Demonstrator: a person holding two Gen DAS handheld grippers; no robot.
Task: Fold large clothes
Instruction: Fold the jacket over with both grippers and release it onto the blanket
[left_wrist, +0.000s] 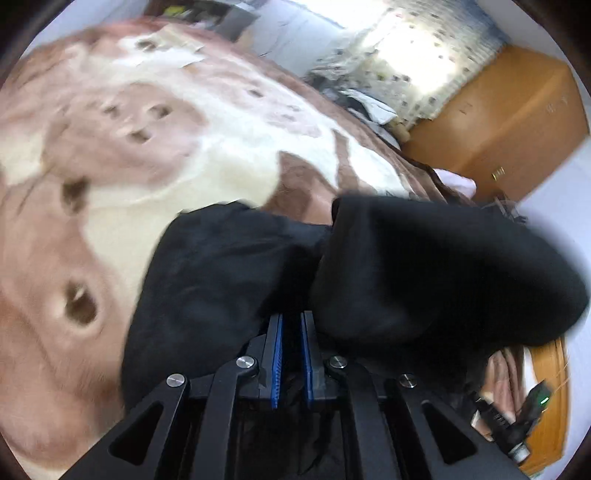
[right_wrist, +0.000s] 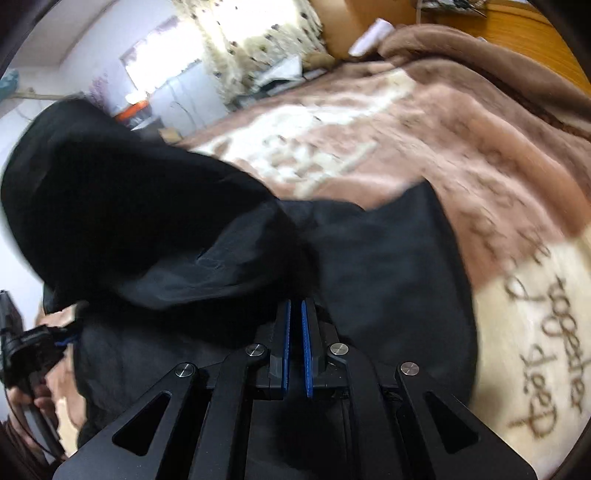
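Black garment (left_wrist: 229, 266), large and of thin dark cloth, is bunched and lifted over a bed covered by a brown and cream plush blanket (left_wrist: 155, 122); in the left wrist view one fold hangs down on the left and a rounder, blurred mass of it bulges to the right. The left tongs (left_wrist: 291, 332) have their blue-padded fingers (left_wrist: 277, 354) drawn close, with only a narrow slot between them, and dark cloth sits in and below that slot, so they appear to be pinching the garment, though the exact hold is dim. In the right wrist view the same black garment (right_wrist: 388, 266) spreads from the tongs toward the middle of the bed, with a puffed, blurred part (right_wrist: 110, 192) raised at the left. The right tongs (right_wrist: 296, 325) likewise have their blue pads nearly together, a thin gap showing, and black fabric lies right at and under the tips; they seem to grip it. The blanket (right_wrist: 424, 147) in this view carries cream script lettering (right_wrist: 554, 343) near the bed's right edge. Beyond the far edge of the bed stand a bright window with a spotted curtain (left_wrist: 417, 48) and an orange-brown wooden cupboard (left_wrist: 509, 122). The other handheld device shows at the left margin of the right wrist view (right_wrist: 26, 347), beside the cloth.
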